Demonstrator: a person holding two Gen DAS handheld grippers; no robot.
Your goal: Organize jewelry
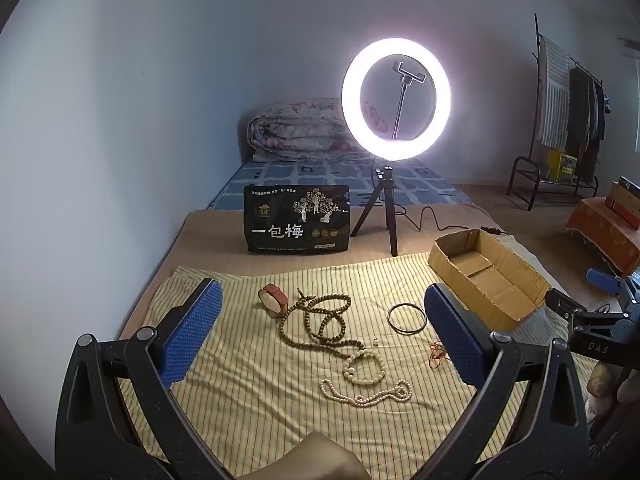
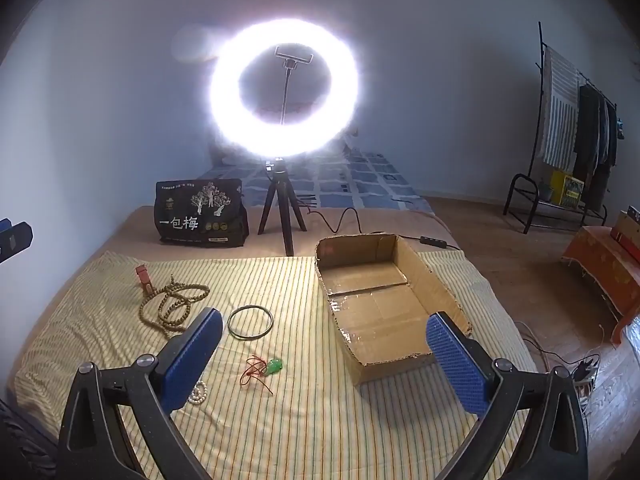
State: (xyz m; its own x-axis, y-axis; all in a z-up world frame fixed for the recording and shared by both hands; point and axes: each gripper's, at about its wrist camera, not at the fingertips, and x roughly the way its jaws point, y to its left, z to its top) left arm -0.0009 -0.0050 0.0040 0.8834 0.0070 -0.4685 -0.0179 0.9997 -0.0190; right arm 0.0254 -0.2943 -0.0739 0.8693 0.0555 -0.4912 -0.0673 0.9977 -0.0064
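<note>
The left gripper (image 1: 322,334) is hovering with jaws spread wide and empty above a striped yellow cloth (image 1: 248,408); the right gripper (image 2: 324,354) is likewise gaping, holding nothing. Between the left one's blue, dimpled pads (image 1: 192,334) are lying a looped brown bead strand (image 1: 320,320), a pale pearl necklace (image 1: 366,394) and a thin dark bangle (image 1: 407,319). A red-strapped watch (image 1: 274,299) is sitting beyond. An open, shallow cardboard box (image 2: 420,276) is resting right of the bangle, and a glowing ring light (image 1: 396,100) is standing behind.

Beaded necklace (image 1: 320,320) and bangle (image 1: 406,318) on cloth (image 1: 240,400), left of cardboard box (image 1: 488,276).
</note>
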